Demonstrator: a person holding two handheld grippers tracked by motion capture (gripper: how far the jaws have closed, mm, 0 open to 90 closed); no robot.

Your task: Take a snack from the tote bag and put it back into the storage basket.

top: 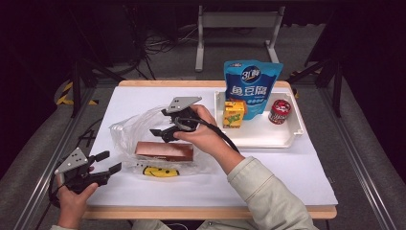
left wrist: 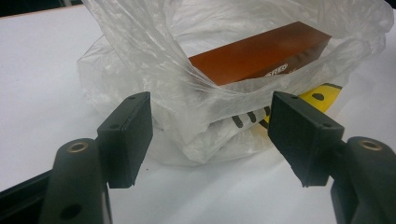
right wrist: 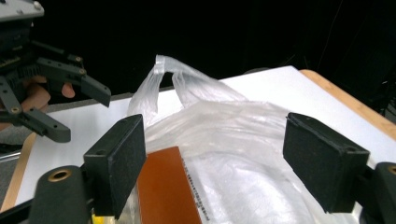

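Near the desk's front left corner, the left gripper [top: 108, 162] hovers with jaws spread, aimed at the plastic bag [top: 129, 132]. The bag lies mid-desk, left of the tray [top: 287, 139], holding a brown box [top: 164, 151]. Above the box, the right gripper [top: 159, 135] is spread too. Best to pinch the bag's rim only, then lift it open.

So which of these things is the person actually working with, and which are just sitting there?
In use:
clear plastic bag
brown box inside it
right gripper, open over the bag
left gripper, open beside the bag

Lying about:
white tray
blue snack pouch
yellow drink carton
red can
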